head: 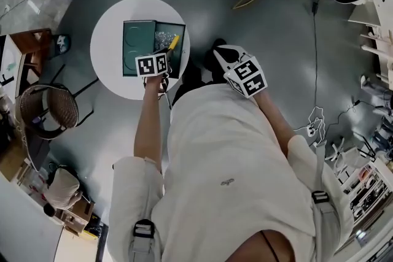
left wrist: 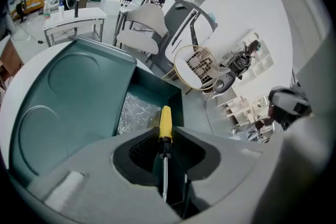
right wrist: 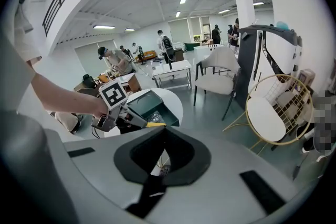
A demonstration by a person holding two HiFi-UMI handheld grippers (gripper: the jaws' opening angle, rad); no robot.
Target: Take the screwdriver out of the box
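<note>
**A:** Layout?

**B:** Round white table (head: 110, 73) at my 11 o'clock. Green box (left wrist: 157, 86) lies open on it. Its lid (left wrist: 63, 97) is flat on the 9 o'clock side. The open compartment is on the 3 o'clock side, with a crinkled silver lining (left wrist: 137, 113) in the bottom.

**A:** Tools?

**B:** My left gripper (left wrist: 167, 138) is at the box's 6 o'clock edge, marker cube up. Its jaws are clamped on the screwdriver's metal shaft. My right gripper (right wrist: 164, 134) is off the table at 1 o'clock, over the grey floor (head: 276, 27) and well apart from the box. Its jaws are drawn narrow with nothing between them.

**A:** Screwdriver?

**B:** The screwdriver (left wrist: 165, 120) is in the left jaws. The shaft runs back between the pads. The yellow handle sticks out ahead toward 1 o'clock, over the open compartment and above the lining. From the right gripper view it sits over the box's near edge. I can't tell whether the handle touches the rim.
</note>
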